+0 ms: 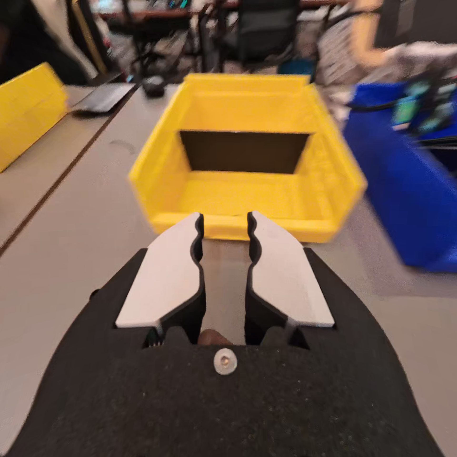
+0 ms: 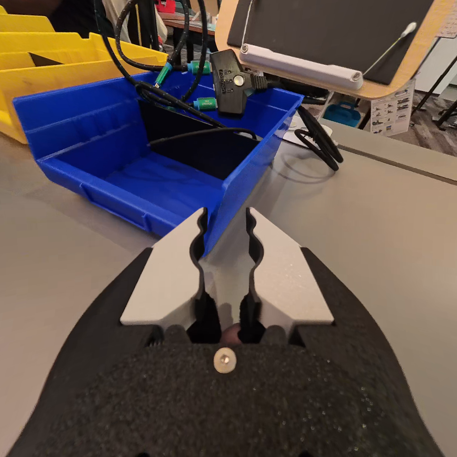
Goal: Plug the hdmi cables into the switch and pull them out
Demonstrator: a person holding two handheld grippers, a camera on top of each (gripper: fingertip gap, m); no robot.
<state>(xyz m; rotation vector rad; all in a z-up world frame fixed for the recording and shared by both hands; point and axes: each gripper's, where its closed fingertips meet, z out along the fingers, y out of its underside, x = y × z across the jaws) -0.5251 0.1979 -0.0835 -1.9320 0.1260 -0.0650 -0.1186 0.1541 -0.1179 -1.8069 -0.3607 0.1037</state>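
Observation:
In the right wrist view a black HDMI switch [image 2: 231,84] sits on the far rim of a blue bin [image 2: 123,138]. Two green-ended HDMI plugs, an upper one [image 2: 199,68] and a lower one [image 2: 206,102], sit against its left side and look plugged in. A third green plug [image 2: 162,76] hangs loose beside them on braided black cable. My right gripper [image 2: 226,212] is open and empty, low over the table at the bin's near right corner. My left gripper [image 1: 225,217] is open and empty, facing a yellow bin [image 1: 247,197]. The switch and cables [image 1: 425,108] show blurred at the right.
The yellow bin and the blue bin [image 1: 405,188] each have a black divider and stand side by side on the grey table [image 1: 74,247]. A second yellow bin [image 1: 27,108] stands far left. A coiled black cable [image 2: 319,141] lies right of the blue bin. A wooden-edged panel [image 2: 321,37] overhangs behind. Tip to tip, the grippers are about 40 cm apart. About 25 cm separates my right fingertips from the black HDMI switch [image 2: 231,84].

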